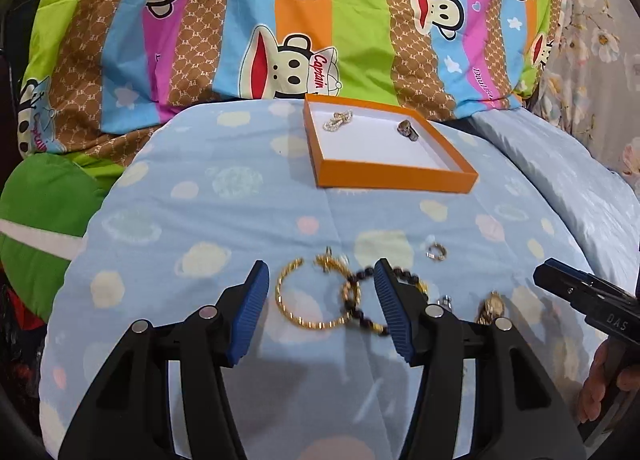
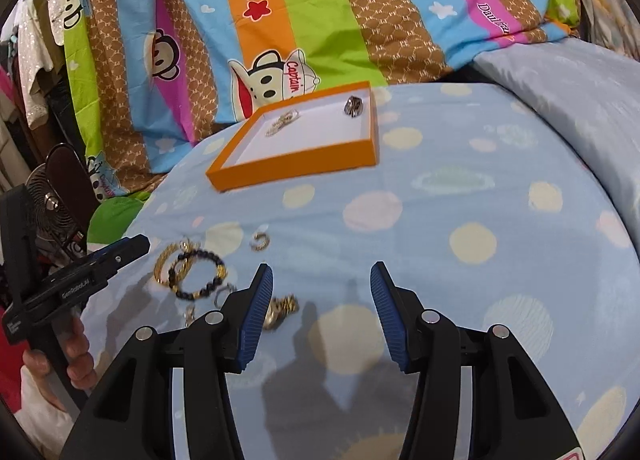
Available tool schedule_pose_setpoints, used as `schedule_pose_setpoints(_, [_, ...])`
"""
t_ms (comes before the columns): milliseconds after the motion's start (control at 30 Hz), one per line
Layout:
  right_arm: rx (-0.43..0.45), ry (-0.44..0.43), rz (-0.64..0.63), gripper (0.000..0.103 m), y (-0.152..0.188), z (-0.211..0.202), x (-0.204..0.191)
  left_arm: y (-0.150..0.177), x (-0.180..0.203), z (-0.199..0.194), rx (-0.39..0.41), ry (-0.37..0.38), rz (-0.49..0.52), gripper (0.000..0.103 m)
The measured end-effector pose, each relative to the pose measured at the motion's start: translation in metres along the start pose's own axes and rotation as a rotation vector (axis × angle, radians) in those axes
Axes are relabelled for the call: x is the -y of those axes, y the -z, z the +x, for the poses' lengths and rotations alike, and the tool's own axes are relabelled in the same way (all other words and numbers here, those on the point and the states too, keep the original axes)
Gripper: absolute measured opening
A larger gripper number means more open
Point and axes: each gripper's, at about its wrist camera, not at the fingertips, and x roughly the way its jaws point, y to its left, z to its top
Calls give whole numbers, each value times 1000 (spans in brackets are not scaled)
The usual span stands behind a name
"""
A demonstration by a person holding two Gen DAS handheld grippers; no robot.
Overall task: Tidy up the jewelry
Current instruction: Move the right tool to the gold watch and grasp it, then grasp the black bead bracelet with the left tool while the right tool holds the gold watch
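Jewelry lies in a loose cluster on the pale blue spotted bedsheet (image 1: pixel 224 220), near the front edge: a gold twisted bangle (image 1: pixel 298 300), a dark beaded bracelet (image 1: pixel 362 306) overlapping it, a small hoop ring (image 1: pixel 435 251) set apart, a gold watch-like piece (image 1: pixel 491 306) off to the side. Farther back sits the orange tray (image 1: pixel 394 182), already holding a pale sparkly piece (image 1: pixel 338 120) and a dark chunky ring (image 1: pixel 407 129). Left gripper (image 1: pixel 322 310) hangs over the bangle and bracelet, jaws half apart, nothing pinched. Right gripper (image 2: pixel 322 312) likewise part-open and empty over bare sheet, the watch-like piece just beside its left pad. Judgement: all light; bangle stiff and slick, best nipped across its rim; beaded bracelet floppy, may drag its neighbour along. Soft bedding will give under pressure. Small silvery bits near the watch piece are too blurred to name.
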Motion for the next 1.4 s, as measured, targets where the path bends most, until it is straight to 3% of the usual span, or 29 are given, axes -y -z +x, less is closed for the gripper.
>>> schedule_pose_setpoints(367, [-11, -45, 57, 51, 33, -4, -29, 36, -9, -4, -70, -14, -70, 53])
schedule_pose_setpoints(700, [-28, 15, 201, 51, 34, 14, -38, 36, -7, -4, -65, -35, -65, 57])
schedule_pose_setpoints(967, [-11, 126, 232, 49, 26, 28, -53, 35, -10, -2, -80, -23, -77, 57])
schedule_pose_setpoints(1267, [-16, 197, 213, 26, 21, 39, -59, 36, -10, 0, -91, -14, -82, 58])
schedule_pose_setpoints(1400, [-21, 193, 194, 22, 22, 38, -59, 36, -11, 1, -97, -12, -87, 59])
